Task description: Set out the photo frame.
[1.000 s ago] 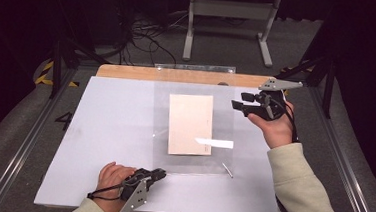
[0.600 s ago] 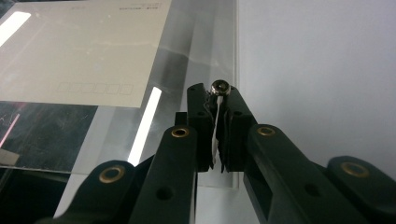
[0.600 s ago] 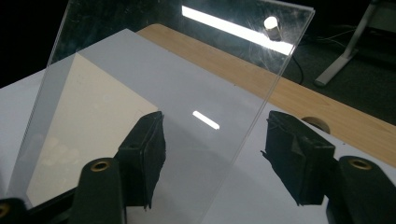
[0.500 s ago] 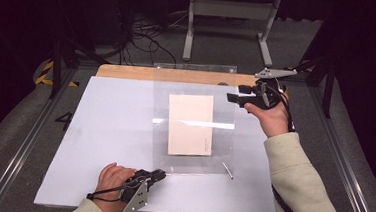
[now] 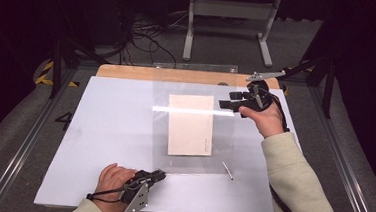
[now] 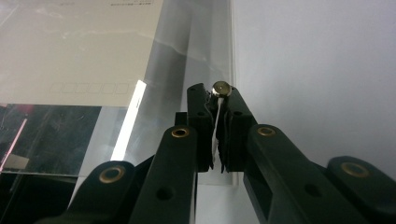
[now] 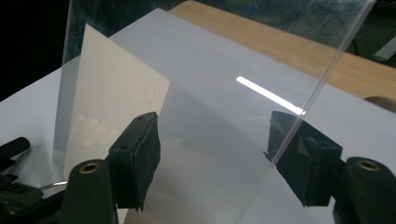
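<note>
Dark floor and a tangle of cables lay beyond the white counter, whose far edge showed a strip of bare wood. A clear plastic sleeve lay on the counter's middle, with a cream card inside it or beneath it; glare made it hard to say which.

The left hand-held gripper rested at the sleeve's near edge, jaws nearly together and pinching what looked like the thin edge of the film, with a small round metal stud sitting between the tips. A slim metal pin lay just beside the sleeve's near right corner.

The right hand-held gripper had changed most: a second earlier it hovered off the card's right side, and it had since climbed toward the wooden strip and turned, so that its jaws stood wide and pointed left over the sleeve's far right part. From its own camera the sleeve's edge ran slantwise between the parted jaws, untouched.

That suggested a two-point hold was being set up, near edge pinned, far edge about to be taken, probably to open the sleeve around the card.
</note>
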Motion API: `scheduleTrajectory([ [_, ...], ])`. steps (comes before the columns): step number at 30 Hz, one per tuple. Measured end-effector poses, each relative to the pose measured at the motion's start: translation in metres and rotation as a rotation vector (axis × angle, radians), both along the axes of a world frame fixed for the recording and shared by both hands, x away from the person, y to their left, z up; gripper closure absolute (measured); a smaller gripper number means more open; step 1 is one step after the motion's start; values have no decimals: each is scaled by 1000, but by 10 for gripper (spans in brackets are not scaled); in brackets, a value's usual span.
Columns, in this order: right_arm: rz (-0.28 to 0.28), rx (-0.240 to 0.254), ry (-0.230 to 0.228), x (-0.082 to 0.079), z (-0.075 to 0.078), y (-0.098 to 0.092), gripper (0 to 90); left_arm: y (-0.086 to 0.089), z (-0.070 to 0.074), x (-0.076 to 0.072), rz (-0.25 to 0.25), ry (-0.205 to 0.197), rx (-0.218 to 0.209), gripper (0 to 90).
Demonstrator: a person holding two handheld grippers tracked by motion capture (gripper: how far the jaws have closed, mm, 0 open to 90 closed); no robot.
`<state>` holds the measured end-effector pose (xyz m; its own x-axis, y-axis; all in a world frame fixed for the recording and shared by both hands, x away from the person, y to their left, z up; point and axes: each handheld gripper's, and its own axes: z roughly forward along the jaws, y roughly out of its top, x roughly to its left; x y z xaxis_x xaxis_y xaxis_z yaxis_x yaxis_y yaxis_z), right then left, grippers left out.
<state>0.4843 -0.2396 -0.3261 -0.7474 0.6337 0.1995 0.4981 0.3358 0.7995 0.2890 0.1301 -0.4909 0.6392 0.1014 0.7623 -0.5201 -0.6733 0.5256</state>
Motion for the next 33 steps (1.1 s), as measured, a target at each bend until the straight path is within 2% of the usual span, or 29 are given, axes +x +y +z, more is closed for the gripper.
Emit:
scheduleTrajectory([
  [5, 38, 0, 39, 1, -8, 6, 335, 0, 0, 0, 5, 2, 4, 850],
  [8, 70, 17, 62, 1, -10, 6, 442, -1, 0, -1, 4, 2, 10, 850],
  [13, 91, 46, 70, 0, -6, 0, 518, -1, 1, -2, 5, -7, 15, 848],
  [14, 113, 70, 74, -2, -3, -3, 552, -1, 1, -2, 13, -3, 18, 847],
  [15, 123, 73, 73, -3, -2, -4, 562, -1, 2, -3, 21, -3, 25, 846],
  [18, 163, 90, 66, -7, 1, -8, 601, -1, 2, -3, 22, 21, 10, 834],
  [21, 198, 101, 56, -11, 4, -11, 636, -1, 2, -3, 20, 71, -7, 796],
  [24, 237, 119, 69, -16, 8, -15, 678, 1, 3, -1, 6, 129, -31, 740],
  [26, 248, 124, 78, -18, 9, -17, 697, 3, 5, -1, 11, 149, -49, 715],
  [27, 254, 132, 85, -20, 9, -18, 708, 4, 7, -1, 11, 180, -64, 700],
  [29, 258, 151, 102, -23, 11, -21, 728, 8, 11, -1, 32, 211, -79, 644],
  [30, 260, 161, 111, -24, 11, -22, 736, 11, 14, -1, 32, 223, -96, 614],
  [31, 261, 169, 113, -26, 12, -22, 736, 16, 17, 0, 32, 252, -118, 586],
  [33, 239, 158, 123, -28, 13, -22, 734, 20, 20, 0, 21, 275, -141, 566],
])
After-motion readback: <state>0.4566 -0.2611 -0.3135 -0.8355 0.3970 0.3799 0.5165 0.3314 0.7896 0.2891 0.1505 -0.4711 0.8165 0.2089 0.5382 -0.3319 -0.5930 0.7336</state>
